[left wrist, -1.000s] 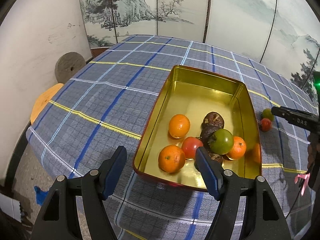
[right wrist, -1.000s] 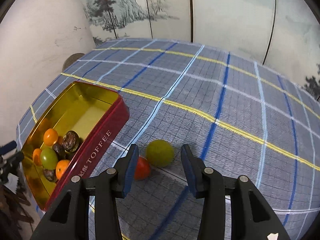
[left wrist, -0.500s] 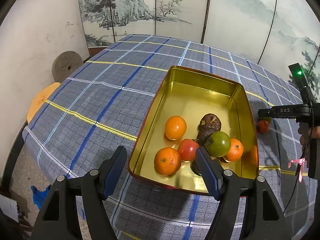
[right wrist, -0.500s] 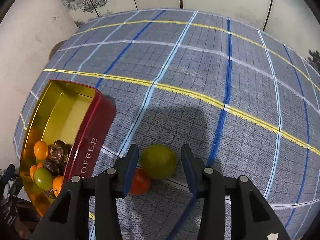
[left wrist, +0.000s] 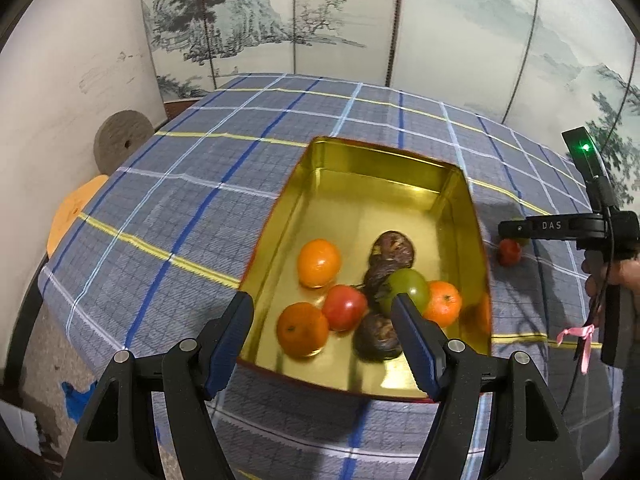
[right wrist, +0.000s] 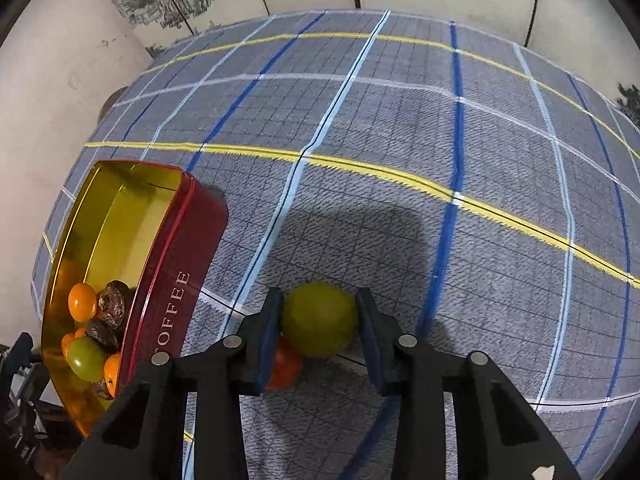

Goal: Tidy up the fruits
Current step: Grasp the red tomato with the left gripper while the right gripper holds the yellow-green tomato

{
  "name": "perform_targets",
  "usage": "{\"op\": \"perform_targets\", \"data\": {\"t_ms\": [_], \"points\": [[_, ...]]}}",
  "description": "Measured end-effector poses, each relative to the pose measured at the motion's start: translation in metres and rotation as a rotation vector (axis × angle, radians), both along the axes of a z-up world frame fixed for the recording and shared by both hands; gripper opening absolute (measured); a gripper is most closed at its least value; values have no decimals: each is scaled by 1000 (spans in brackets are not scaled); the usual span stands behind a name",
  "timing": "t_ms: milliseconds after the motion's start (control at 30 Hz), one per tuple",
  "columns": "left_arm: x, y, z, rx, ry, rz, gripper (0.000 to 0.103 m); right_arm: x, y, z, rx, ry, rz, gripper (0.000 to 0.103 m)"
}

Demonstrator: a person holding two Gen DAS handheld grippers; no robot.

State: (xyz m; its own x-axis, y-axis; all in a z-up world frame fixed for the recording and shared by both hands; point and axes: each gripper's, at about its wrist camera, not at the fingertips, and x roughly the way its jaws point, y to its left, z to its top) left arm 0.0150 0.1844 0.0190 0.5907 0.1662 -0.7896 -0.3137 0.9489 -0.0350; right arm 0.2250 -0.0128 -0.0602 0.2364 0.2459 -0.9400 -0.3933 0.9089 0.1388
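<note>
- Right gripper (right wrist: 319, 322) points steeply down at the blue plaid tablecloth (right wrist: 400, 120); its blue-padded fingers (right wrist: 269, 320) are clamped on a round yellow-green fruit (right wrist: 318, 318) that sits on the cloth.
- A small red-orange fruit (right wrist: 285, 366) lies touching the green one, partly behind the left finger, outside the grip.
- Red rectangular tin with gold inside (right wrist: 168, 280) stands just left of these fruits.
- Left gripper (left wrist: 322, 338) hovers over the tin's near end (left wrist: 348, 380), fingers apart, holding nothing.
- Tin contents: three oranges (left wrist: 319, 262), a red fruit (left wrist: 345, 306), a green fruit (left wrist: 410, 286), dark wrinkled fruits (left wrist: 392, 246), clustered at the near end.
</note>
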Motion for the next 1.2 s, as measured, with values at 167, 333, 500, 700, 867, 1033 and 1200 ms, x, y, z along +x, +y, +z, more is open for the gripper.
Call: {"op": "perform_targets", "data": {"t_ms": [167, 333, 500, 700, 867, 1033, 1200], "points": [[13, -21, 2, -26, 2, -53, 72, -15, -17, 12, -1, -121, 9, 34], [30, -48, 3, -41, 3, -117, 72, -36, -36, 23, -45, -281, 27, 34], [52, -77, 1, -69, 18, -175, 72, -56, -64, 27, -67, -379, 33, 34], [74, -108, -2, -83, 34, -228, 72, -72, -100, 22, -57, -392, 11, 34], [93, -122, -8, -100, 49, -241, 72, -77, -122, 16, -38, -373, -33, 34], [108, -132, -12, -96, 62, -248, 72, -81, -137, 14, -47, -366, -55, 34], [120, -138, -16, -105, 71, -257, 68, -83, -144, 13, -59, -363, -60, 34]]}}
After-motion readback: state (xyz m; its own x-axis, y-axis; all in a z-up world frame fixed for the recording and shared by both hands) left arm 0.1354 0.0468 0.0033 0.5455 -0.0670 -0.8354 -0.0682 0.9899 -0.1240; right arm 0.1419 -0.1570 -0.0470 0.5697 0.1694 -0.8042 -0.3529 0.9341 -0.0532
